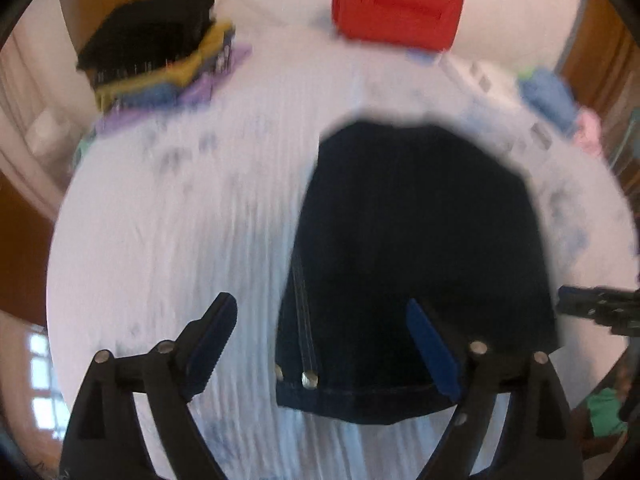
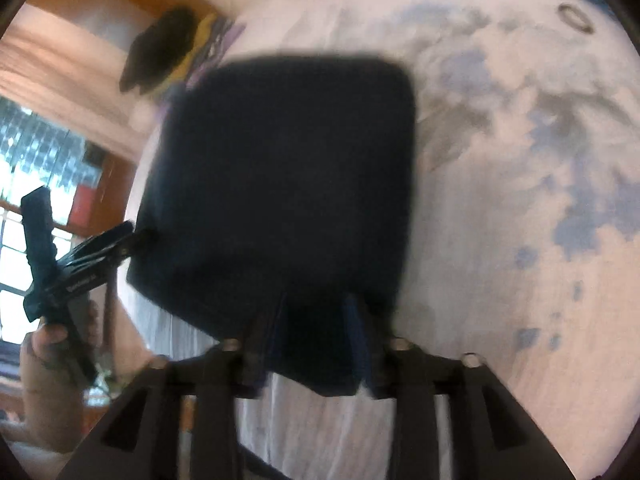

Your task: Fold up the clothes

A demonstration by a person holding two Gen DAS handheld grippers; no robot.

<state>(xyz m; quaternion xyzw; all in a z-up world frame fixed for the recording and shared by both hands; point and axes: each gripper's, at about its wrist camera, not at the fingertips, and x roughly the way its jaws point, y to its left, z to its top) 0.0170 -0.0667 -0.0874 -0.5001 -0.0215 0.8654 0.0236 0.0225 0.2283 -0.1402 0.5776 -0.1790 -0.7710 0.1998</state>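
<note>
- Using the folded dark jeans (image 1: 416, 264) as the landmark, going left to right. They lay flat on the white bedsheet (image 1: 180, 240), which had a faint blue print, with the hem and two metal rivets at the near edge.
- Far off to the upper left of the jeans sat a stack of folded clothes (image 1: 156, 48): black on top, then yellow, blue and purple underneath.
- The left gripper (image 1: 324, 344) hovered over the near edge of the jeans with its jaws spread wide and nothing in them. One blue pad hung over bare sheet to the left, the other over the denim.
- The right wrist view showed the left hand (image 2: 48, 376) wrapped round that gripper's handle, held out beside the left edge of the jeans.
- Beyond the far edge of the jeans, a red bag (image 1: 396, 8) sat at the head of the bed.
- The right gripper (image 2: 312, 340) came in low at the near edge of the jeans, jaws pulled in narrow around the fold. The shot was too blurry to tell if the pads actually pinched it.
- Right of the jeans, a blue and pink pile of laundry (image 1: 560, 108) lay at the bed's edge.
</note>
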